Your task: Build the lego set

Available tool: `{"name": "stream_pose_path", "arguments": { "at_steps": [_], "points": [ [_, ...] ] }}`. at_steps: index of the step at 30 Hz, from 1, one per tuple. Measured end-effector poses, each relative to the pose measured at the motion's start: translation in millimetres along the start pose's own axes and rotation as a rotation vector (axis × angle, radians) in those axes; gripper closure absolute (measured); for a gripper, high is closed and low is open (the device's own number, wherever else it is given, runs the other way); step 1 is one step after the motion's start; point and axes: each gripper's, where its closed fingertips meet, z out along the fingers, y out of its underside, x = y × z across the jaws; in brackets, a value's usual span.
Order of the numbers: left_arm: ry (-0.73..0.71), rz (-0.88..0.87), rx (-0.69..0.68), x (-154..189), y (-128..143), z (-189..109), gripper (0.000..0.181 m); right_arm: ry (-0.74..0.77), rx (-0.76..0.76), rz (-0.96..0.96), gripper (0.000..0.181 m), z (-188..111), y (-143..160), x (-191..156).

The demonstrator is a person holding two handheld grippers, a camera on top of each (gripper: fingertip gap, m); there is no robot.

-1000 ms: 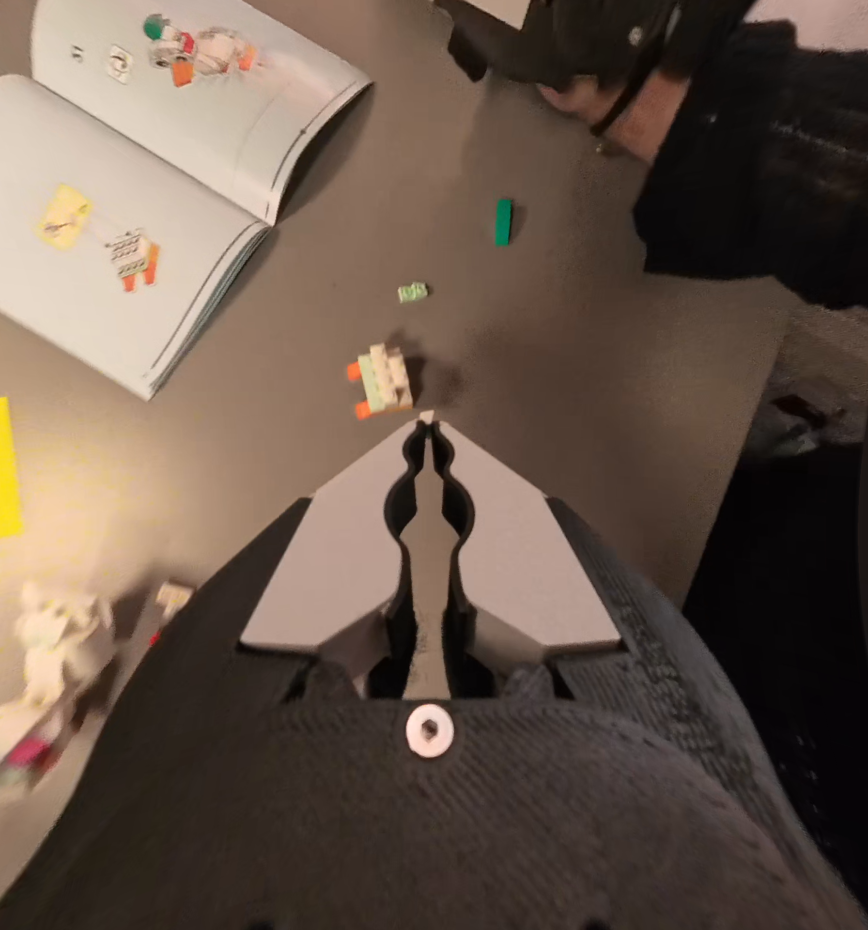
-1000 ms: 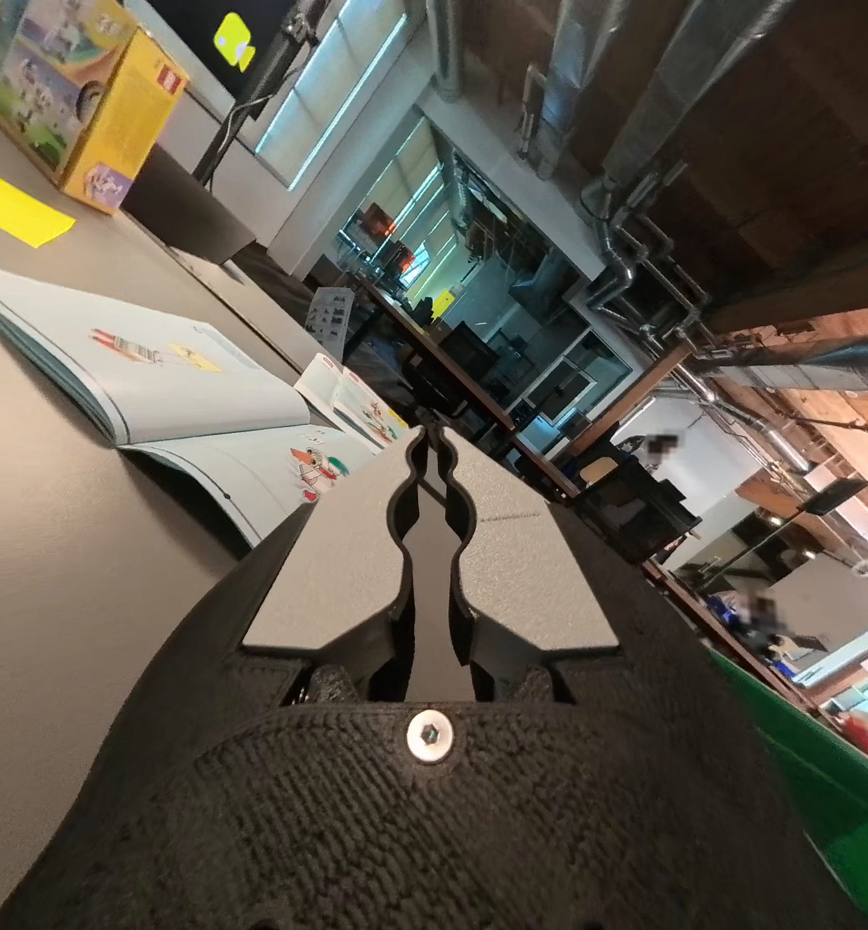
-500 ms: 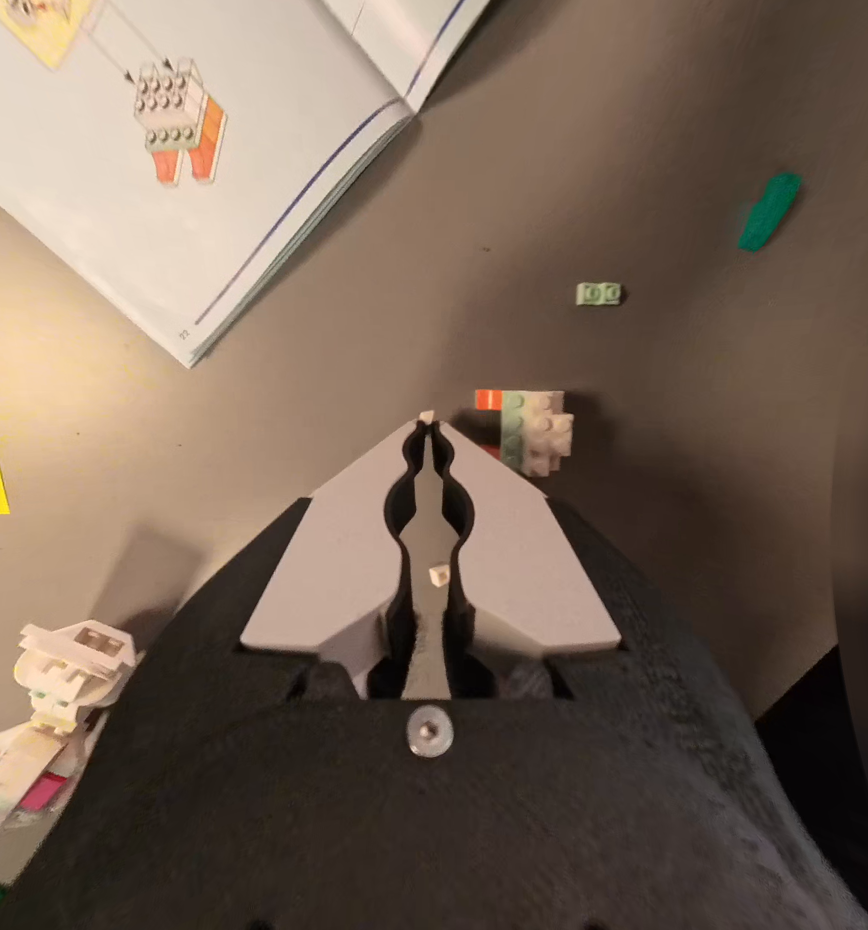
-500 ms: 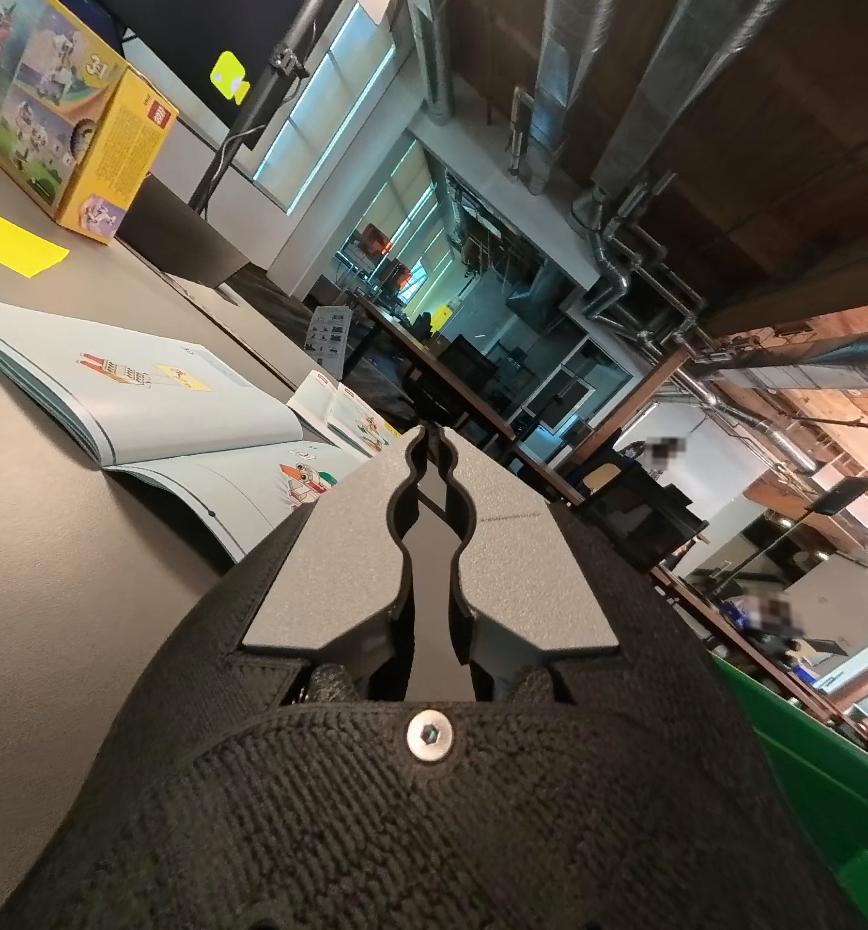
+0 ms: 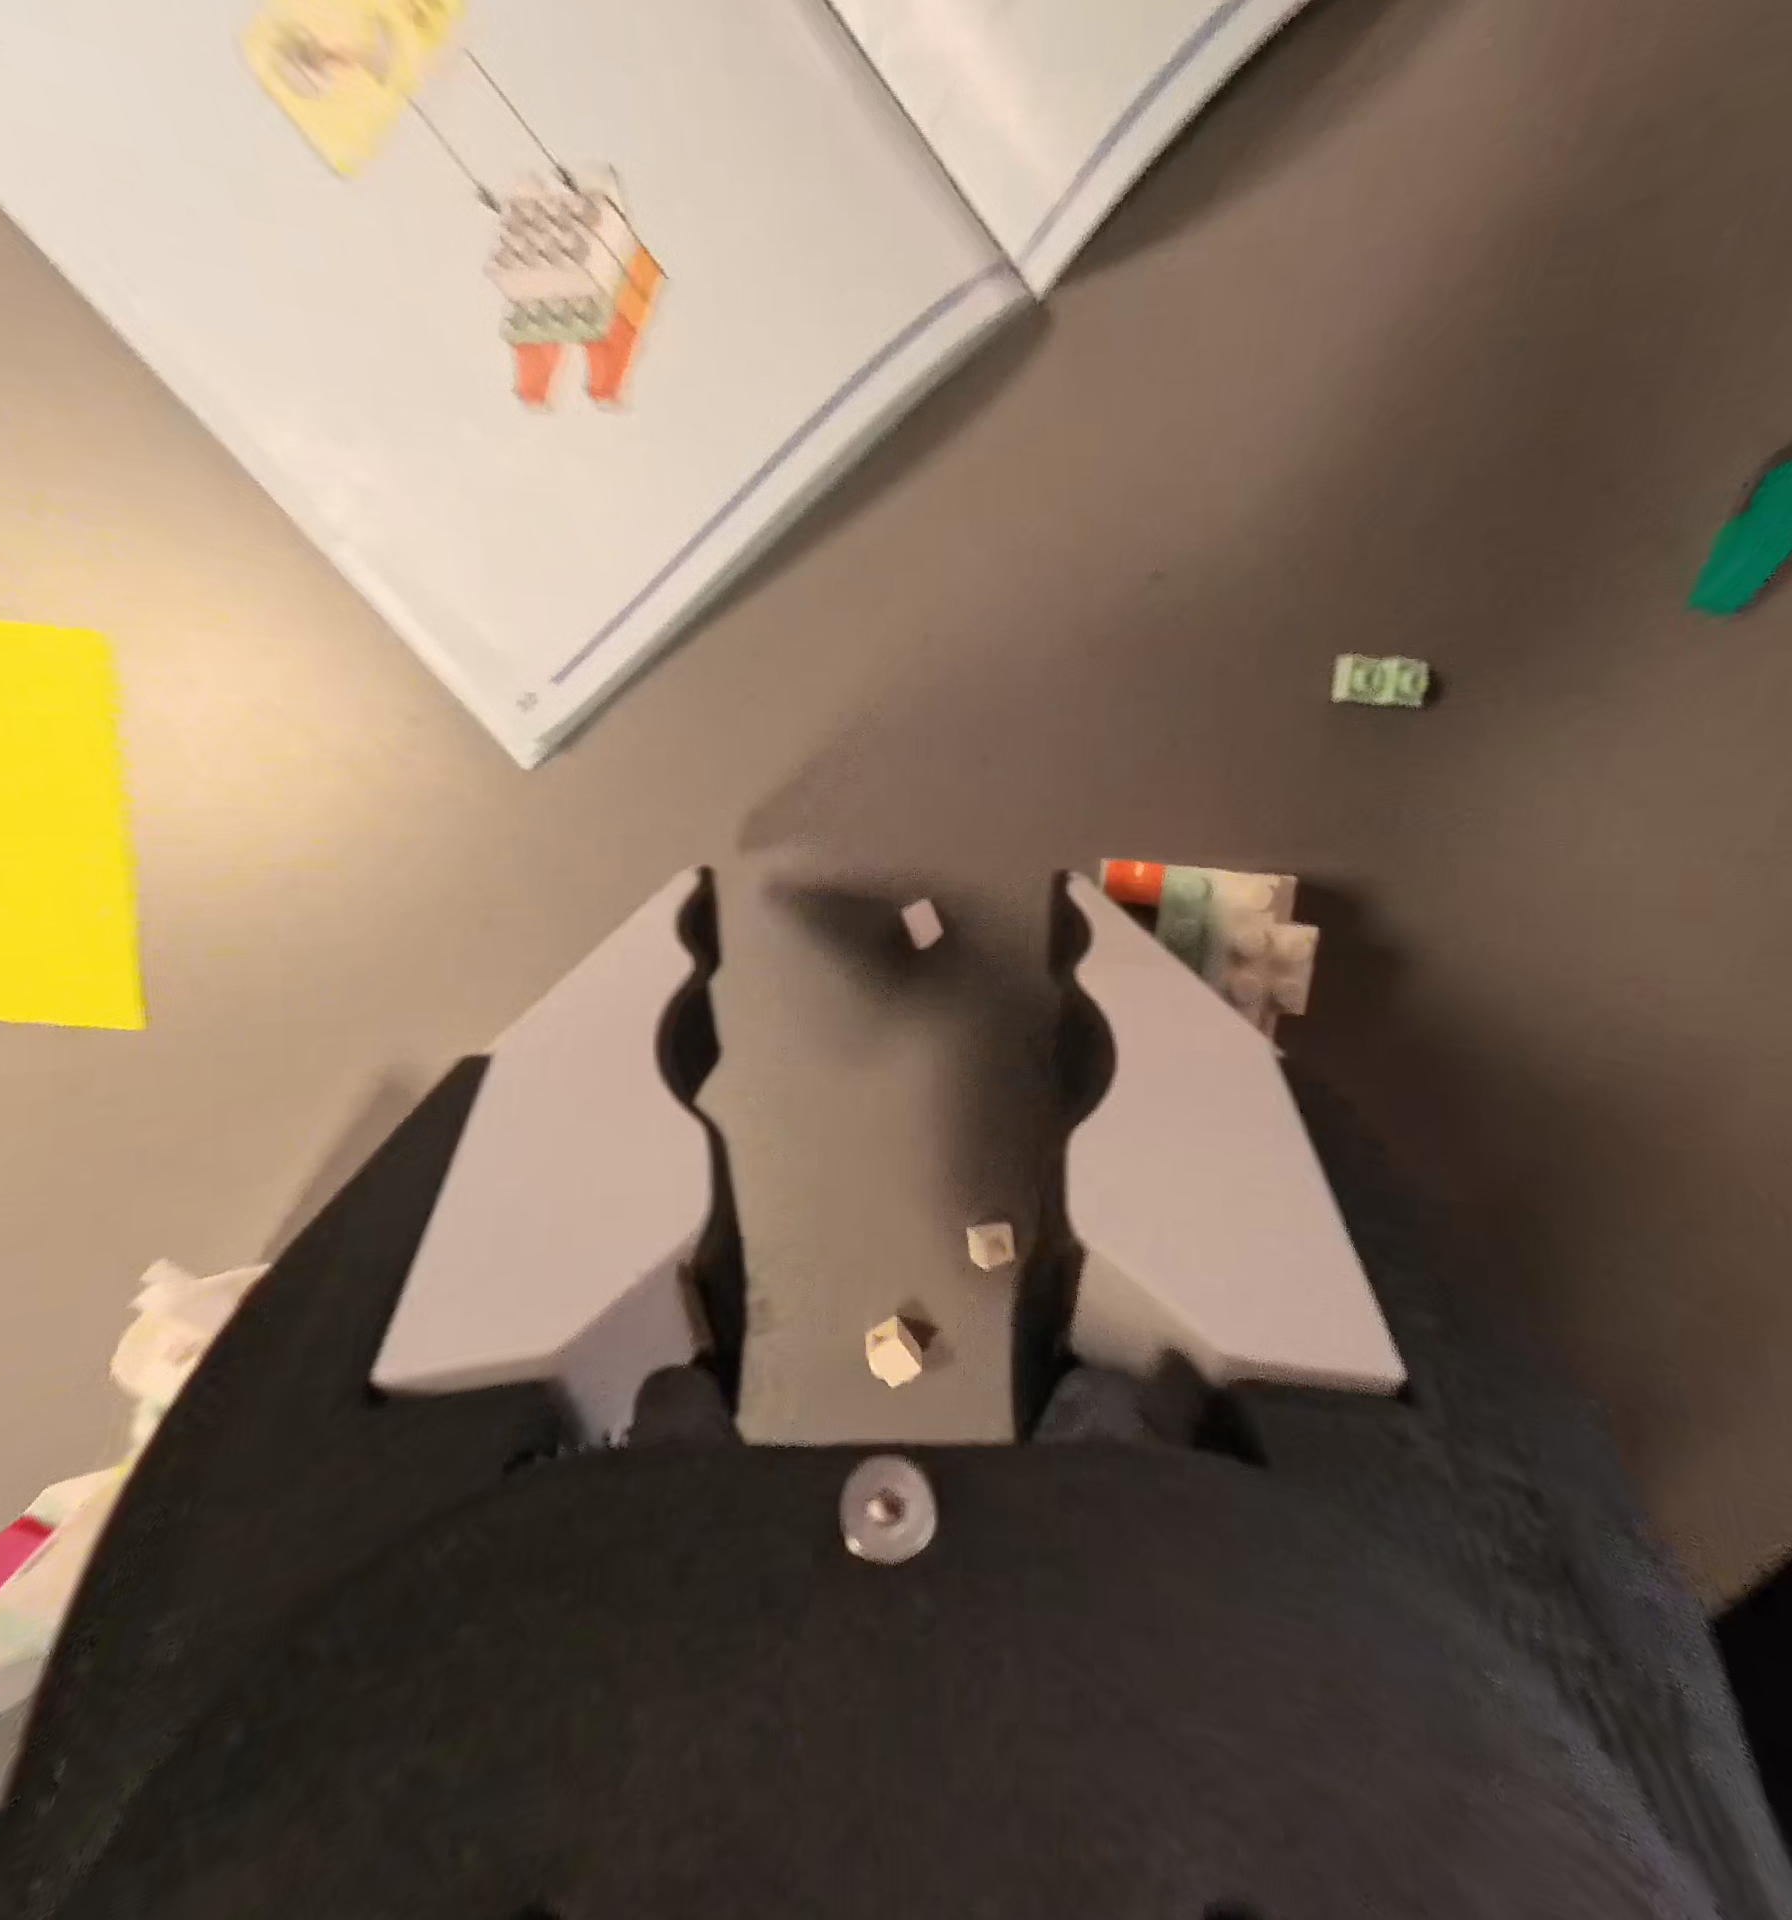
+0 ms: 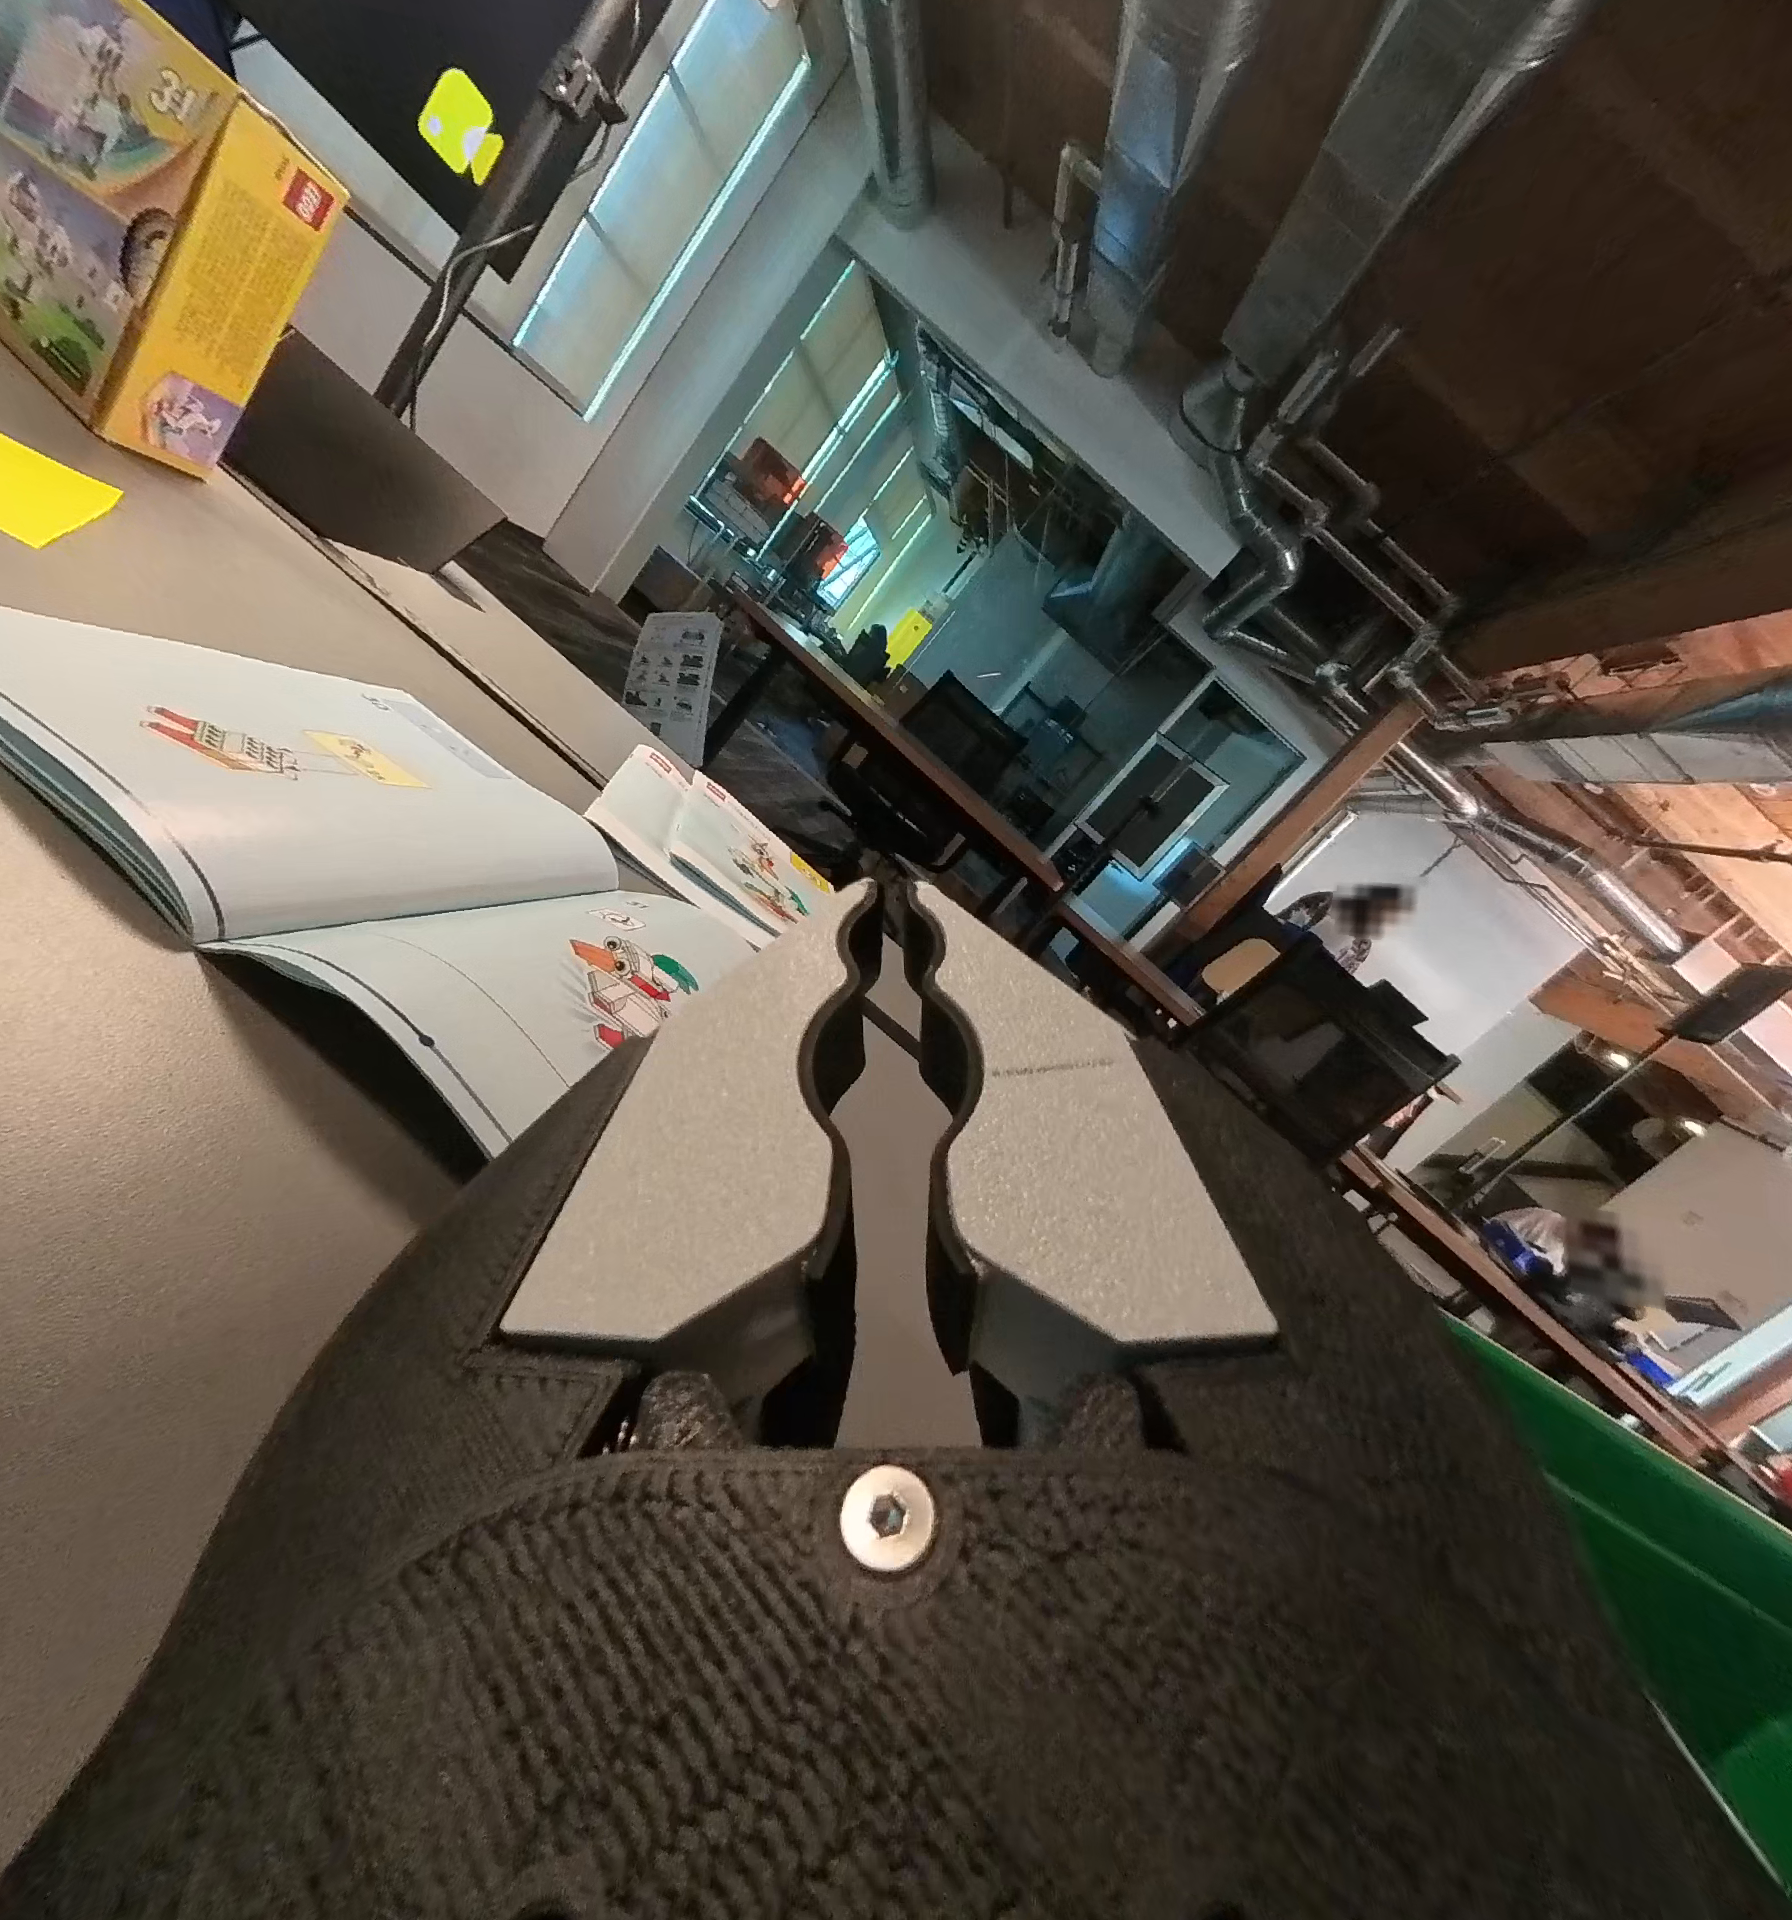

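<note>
In the left wrist view my left gripper (image 5: 881, 894) is open above the grey table (image 5: 352, 883). A tiny white brick (image 5: 921, 924) shows between its fingertips. Two more small white bricks (image 5: 992, 1244) (image 5: 894, 1351) lie on the table between the fingers. A small build of white, pale green and orange bricks (image 5: 1224, 935) lies just right of the right finger. A pale green plate (image 5: 1380, 682) and a dark green piece (image 5: 1765, 535) lie farther right. My right gripper (image 6: 892, 896) is shut and empty, low beside the table, pointing out across the room.
The open instruction booklet (image 5: 518, 312) lies at the upper left and also shows in the right wrist view (image 6: 331, 831). A yellow sheet (image 5: 30, 821) lies at the left. A white and pink build (image 5: 71, 1507) sits at the lower left. The yellow set box (image 6: 144, 229) stands far back.
My left gripper has opened and let go of the tiny white brick it held at its tips. It has moved left of the small build. The right gripper has barely moved.
</note>
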Motion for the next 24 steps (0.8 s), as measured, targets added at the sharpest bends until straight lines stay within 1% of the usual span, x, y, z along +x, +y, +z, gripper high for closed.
{"name": "stream_pose_path", "arguments": {
  "at_steps": [1, 2, 4, 7, 9, 11, 15, 16, 17, 19, 20, 22, 24],
  "points": [
    [-0.030, 0.002, 0.054, -4, -5, -5, 0.109, 0.002, -0.001, 0.003, 0.181, -1, 0, 1],
    [-0.062, 0.008, 0.120, -8, -10, -12, 0.102, 0.004, -0.002, 0.004, 0.181, -1, 0, 1],
    [-0.144, 0.022, 0.281, -19, -18, -34, 0.095, 0.009, -0.003, 0.007, 0.181, -3, 0, 3],
    [-0.277, 0.030, 0.534, -37, -18, -80, 0.093, 0.017, -0.011, 0.024, 0.181, -3, 3, 6],
    [-0.342, 0.020, 0.653, -49, -5, -108, 0.093, 0.024, -0.016, 0.029, 0.181, -3, 4, 8],
    [-0.388, 0.013, 0.744, -60, 13, -129, 0.094, 0.030, -0.022, 0.025, 0.181, -3, 6, 9],
    [-0.458, 0.039, 0.867, -79, 51, -151, 0.101, 0.034, -0.031, 0.008, 0.181, -4, 6, 8],
    [-0.442, 0.051, 0.876, -81, 59, -150, 0.102, 0.029, -0.035, 0.014, 0.181, -4, 5, 7],
    [-0.402, 0.057, 0.856, -82, 67, -145, 0.099, 0.027, -0.038, 0.023, 0.181, -4, 3, 5],
    [-0.290, 0.038, 0.825, -81, 80, -134, 0.094, 0.045, -0.027, 0.031, 0.181, -5, -9, 6],
    [-0.233, 0.030, 0.847, -79, 83, -134, 0.095, 0.048, -0.008, 0.035, 0.181, -6, -18, 6],
    [-0.087, 0.058, 0.914, -64, 86, -138, 0.108, 0.028, 0.042, 0.044, 0.181, -11, -38, 0],
    [0.027, 0.081, 0.962, -52, 90, -142, 0.111, -0.018, 0.072, 0.078, 0.181, -16, -55, -10]
  ]
}}
